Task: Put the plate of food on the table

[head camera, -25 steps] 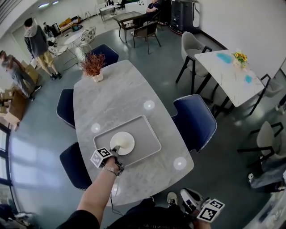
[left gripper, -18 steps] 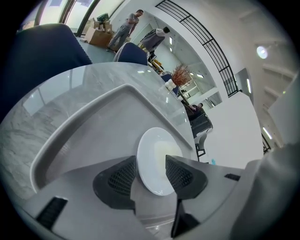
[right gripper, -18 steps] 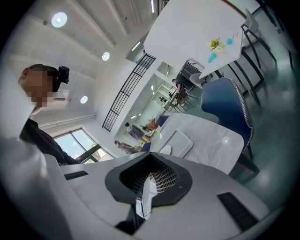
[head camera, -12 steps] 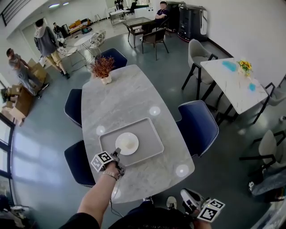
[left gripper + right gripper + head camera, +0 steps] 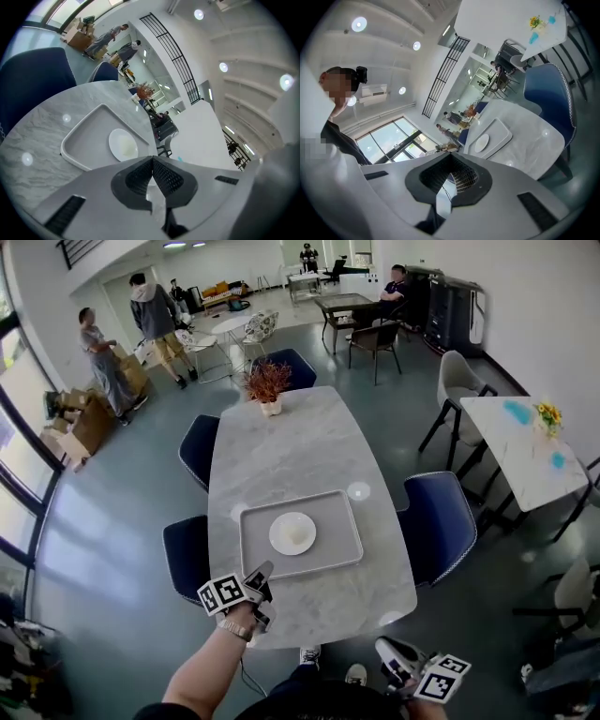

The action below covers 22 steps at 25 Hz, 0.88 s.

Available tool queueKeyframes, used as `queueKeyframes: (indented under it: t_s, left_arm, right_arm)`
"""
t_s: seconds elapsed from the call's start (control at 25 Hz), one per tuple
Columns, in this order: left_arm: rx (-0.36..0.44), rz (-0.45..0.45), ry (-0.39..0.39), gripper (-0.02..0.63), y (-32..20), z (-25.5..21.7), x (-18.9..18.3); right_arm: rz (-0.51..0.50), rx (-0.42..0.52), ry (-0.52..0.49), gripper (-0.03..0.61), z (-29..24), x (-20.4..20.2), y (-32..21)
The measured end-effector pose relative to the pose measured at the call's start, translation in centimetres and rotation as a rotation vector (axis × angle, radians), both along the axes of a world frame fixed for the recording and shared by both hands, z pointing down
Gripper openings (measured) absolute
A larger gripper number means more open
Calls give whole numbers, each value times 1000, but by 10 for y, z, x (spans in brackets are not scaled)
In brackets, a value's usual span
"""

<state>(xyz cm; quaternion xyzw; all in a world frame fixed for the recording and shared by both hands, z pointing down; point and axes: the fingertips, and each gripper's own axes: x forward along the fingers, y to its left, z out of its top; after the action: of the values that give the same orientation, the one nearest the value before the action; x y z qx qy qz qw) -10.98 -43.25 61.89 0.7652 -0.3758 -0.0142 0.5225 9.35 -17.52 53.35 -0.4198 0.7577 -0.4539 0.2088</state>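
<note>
Grey left tongs (image 5: 153,159) together: gripper view

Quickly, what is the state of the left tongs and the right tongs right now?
Left tongs: closed, have just been closing, nothing between them.
Right tongs: closed, holding nothing.

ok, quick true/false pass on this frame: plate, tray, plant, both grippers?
1. The plate lies on the tray. True.
2. The left gripper grips the plate. False: its jaws have just closed and meet with nothing between them, clear of the plate.
3. A potted plant stands at the table's far end. True.
4. The right gripper hangs over the tray. False: it is shut and empty, low beside the person, off the table.
</note>
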Motion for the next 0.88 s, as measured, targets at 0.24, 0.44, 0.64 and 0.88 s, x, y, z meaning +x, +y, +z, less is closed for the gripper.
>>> queueKeyframes:
  t_s: [0.24,0.44,0.64,0.88]
  left_arm:
    - [129,81,94,9,97,-51,12]
    - [139,124,115,9,189,-60,14]
    - [175,157,170,9,255,-74,11]
    - [204,135,143,9,298,-84,-14]
  right_arm:
    - [-190,34,2,11,-1,-16,18]
    - [-339,30,-14,11,6,-39,39]
    - [-442,34,-28,11,6,-66,49]
    - [-531,39,-8,11,2,-105,60]
